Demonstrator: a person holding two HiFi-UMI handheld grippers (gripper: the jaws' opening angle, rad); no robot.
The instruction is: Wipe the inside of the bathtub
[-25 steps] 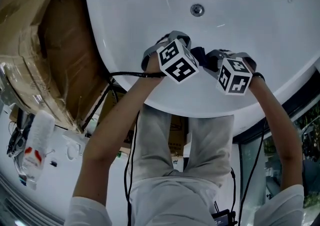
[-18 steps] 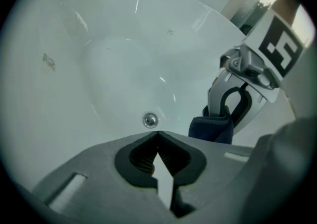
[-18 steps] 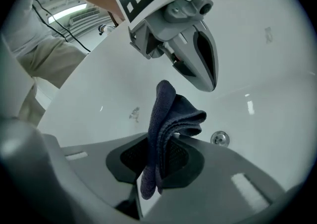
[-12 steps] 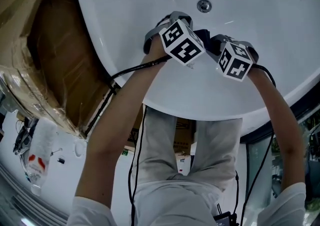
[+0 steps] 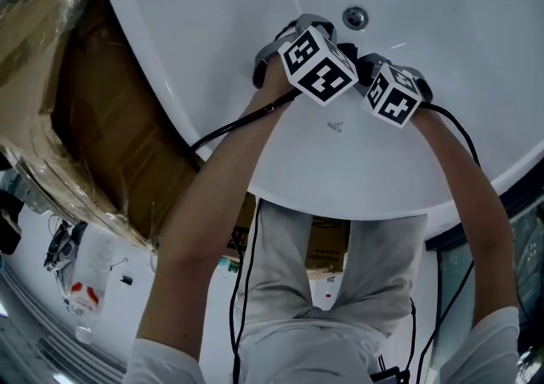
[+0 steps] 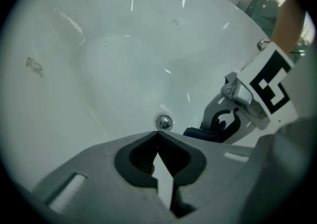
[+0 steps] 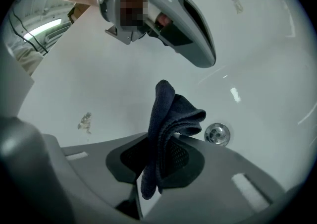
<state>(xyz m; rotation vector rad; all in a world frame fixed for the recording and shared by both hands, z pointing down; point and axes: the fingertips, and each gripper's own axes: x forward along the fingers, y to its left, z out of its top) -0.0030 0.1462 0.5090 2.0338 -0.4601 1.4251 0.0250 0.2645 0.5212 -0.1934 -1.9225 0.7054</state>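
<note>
The white bathtub (image 5: 212,25) fills the head view, with its chrome drain (image 5: 355,17) near the top. Both grippers reach down inside, side by side just short of the drain. My left gripper (image 6: 158,134) is shut with nothing between its jaws, and the drain (image 6: 164,122) lies just beyond its tips. My right gripper (image 7: 158,141) is shut on a dark blue cloth (image 7: 171,111) that stands up folded from the jaws. That cloth (image 6: 198,133) also shows beside the left gripper. A brownish dirt speck (image 7: 85,121) sits on the tub wall left of the cloth.
A small speck (image 5: 336,127) marks the tub's near wall below the grippers. A plastic-wrapped cardboard box (image 5: 51,76) stands left of the tub. Black cables (image 5: 229,127) trail over the rim. The person's legs are at the tub's near edge, and a white bottle (image 5: 81,285) lies on the floor.
Both grippers have moved farther into the tub, closer to the drain. The right gripper still holds the cloth and the left stays shut.
</note>
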